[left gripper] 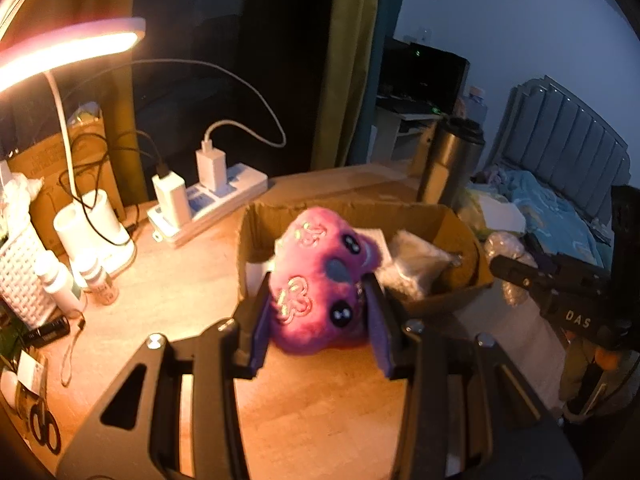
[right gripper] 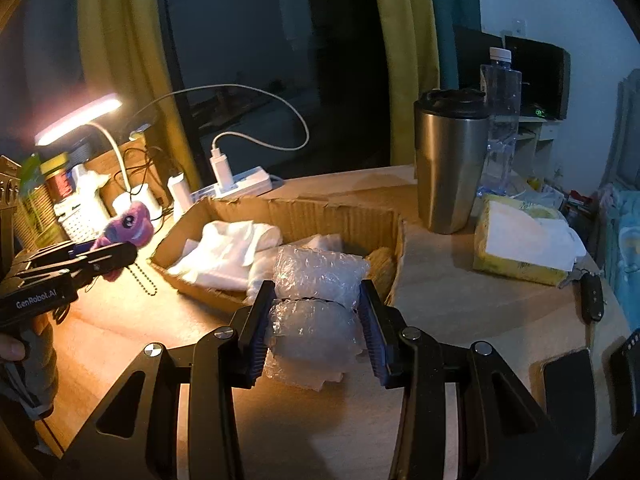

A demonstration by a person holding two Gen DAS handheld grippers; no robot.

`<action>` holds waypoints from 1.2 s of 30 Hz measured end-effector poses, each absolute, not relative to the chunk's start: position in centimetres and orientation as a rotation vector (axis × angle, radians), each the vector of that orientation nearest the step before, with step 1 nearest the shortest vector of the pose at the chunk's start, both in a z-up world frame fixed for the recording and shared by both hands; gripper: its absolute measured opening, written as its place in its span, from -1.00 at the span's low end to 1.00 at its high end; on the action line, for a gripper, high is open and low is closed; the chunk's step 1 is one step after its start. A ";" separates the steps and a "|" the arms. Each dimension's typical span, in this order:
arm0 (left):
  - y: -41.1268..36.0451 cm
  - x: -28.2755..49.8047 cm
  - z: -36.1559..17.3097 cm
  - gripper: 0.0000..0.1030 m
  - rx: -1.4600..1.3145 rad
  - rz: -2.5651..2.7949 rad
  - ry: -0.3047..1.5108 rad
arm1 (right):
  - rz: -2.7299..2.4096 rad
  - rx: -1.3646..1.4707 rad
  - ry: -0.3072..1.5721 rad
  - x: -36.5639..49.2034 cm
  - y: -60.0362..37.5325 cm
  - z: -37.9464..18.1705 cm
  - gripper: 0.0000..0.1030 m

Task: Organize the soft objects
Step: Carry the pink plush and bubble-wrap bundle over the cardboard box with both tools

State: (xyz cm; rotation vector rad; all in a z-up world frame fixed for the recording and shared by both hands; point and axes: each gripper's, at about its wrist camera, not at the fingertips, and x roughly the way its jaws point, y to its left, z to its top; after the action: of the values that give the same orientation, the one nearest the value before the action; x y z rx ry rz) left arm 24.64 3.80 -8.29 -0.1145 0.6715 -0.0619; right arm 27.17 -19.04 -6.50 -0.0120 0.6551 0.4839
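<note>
My left gripper point(left gripper: 318, 292) is shut on a pink-purple plush toy point(left gripper: 320, 280) with black eyes, held just in front of an open cardboard box point(left gripper: 448, 220). In the right wrist view the plush point(right gripper: 130, 222) hangs from the left gripper point(right gripper: 104, 256) with a bead chain dangling. My right gripper point(right gripper: 316, 300) is shut on a roll of bubble wrap point(right gripper: 316, 320), held above the box's near edge point(right gripper: 208, 292). The box holds white cloth point(right gripper: 224, 252).
A lit desk lamp point(left gripper: 68, 48), power strip with chargers point(left gripper: 208, 200), small bottles point(left gripper: 56, 280) and a white basket point(left gripper: 20, 272) stand at left. A steel tumbler point(right gripper: 448, 168), water bottle point(right gripper: 502, 120), tissue pack point(right gripper: 520, 244) and car key point(right gripper: 592, 296) stand at right.
</note>
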 end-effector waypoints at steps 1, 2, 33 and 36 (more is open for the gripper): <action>4.0 24.8 -8.1 -0.18 -0.118 -0.058 0.666 | 0.482 -0.010 0.657 27.5 -19.1 -6.5 -0.15; 4.2 25.1 -8.0 -0.18 -0.119 -0.050 0.659 | 0.480 -0.009 0.659 27.8 -19.1 -6.5 -0.15; 4.9 33.5 -13.3 -0.10 -0.095 0.015 0.786 | 0.466 0.011 0.686 36.2 -17.7 -8.2 -0.14; 5.1 33.6 -13.6 0.01 -0.098 0.027 0.792 | 0.455 0.011 0.701 36.7 -17.6 -8.7 -0.05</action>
State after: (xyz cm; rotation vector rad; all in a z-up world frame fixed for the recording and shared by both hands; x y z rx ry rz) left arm 33.62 5.13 -13.64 -0.0976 0.7920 0.0273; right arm 36.74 -17.61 -8.75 0.0108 0.7008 0.4546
